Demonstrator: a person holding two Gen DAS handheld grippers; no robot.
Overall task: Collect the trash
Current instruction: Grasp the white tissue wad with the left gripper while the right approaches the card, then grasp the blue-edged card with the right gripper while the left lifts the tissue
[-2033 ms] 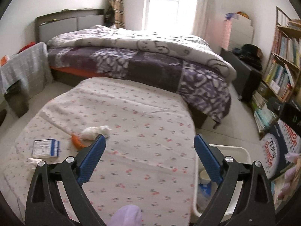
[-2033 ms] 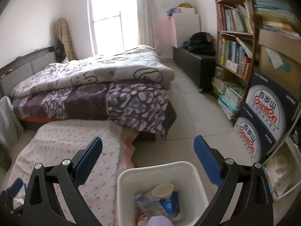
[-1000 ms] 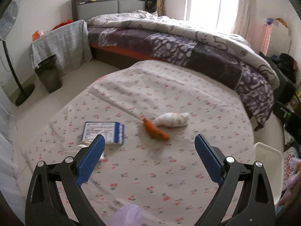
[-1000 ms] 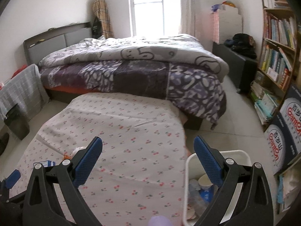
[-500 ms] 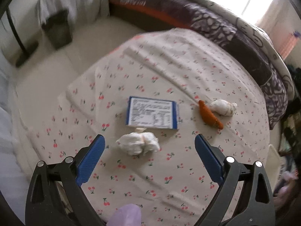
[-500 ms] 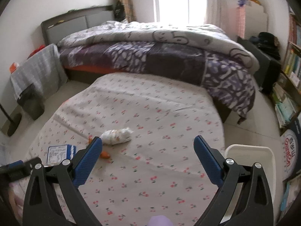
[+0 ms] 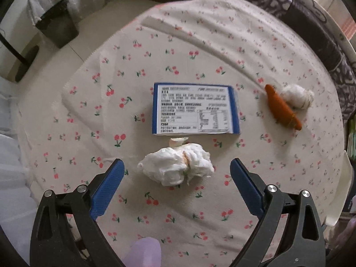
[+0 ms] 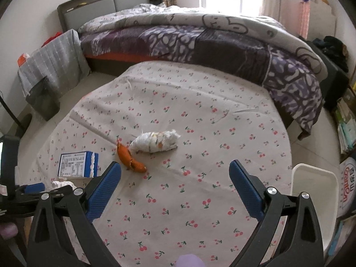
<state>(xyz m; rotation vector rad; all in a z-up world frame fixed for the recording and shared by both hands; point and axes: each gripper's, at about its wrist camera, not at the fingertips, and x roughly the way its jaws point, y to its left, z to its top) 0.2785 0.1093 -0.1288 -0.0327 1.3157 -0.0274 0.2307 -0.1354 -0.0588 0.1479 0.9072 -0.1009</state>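
A crumpled white tissue (image 7: 176,166) lies on the cherry-print tablecloth (image 7: 200,51), between the open blue fingers of my left gripper (image 7: 176,179), which hovers just above it. Beyond it lie a blue-and-white carton (image 7: 194,108), an orange peel (image 7: 282,108) and a second white wad (image 7: 297,95). In the right wrist view my right gripper (image 8: 175,179) is open and empty above the cloth; the orange peel (image 8: 129,155), the white wad (image 8: 155,142), the carton (image 8: 76,164) and the near tissue (image 8: 63,183) lie ahead to the left. The left gripper (image 8: 24,189) shows at the left edge.
A white trash bin (image 8: 313,202) stands at the table's right edge, also seen in the left view (image 7: 341,189). A bed with a purple quilt (image 8: 211,42) lies behind the table. A dark box (image 7: 56,25) stands on the floor to the left. Bookshelves (image 8: 347,115) are at right.
My left gripper has swung left and come down over the near tissue, which now sits between its fingers. My right gripper has turned left from the bin toward the table.
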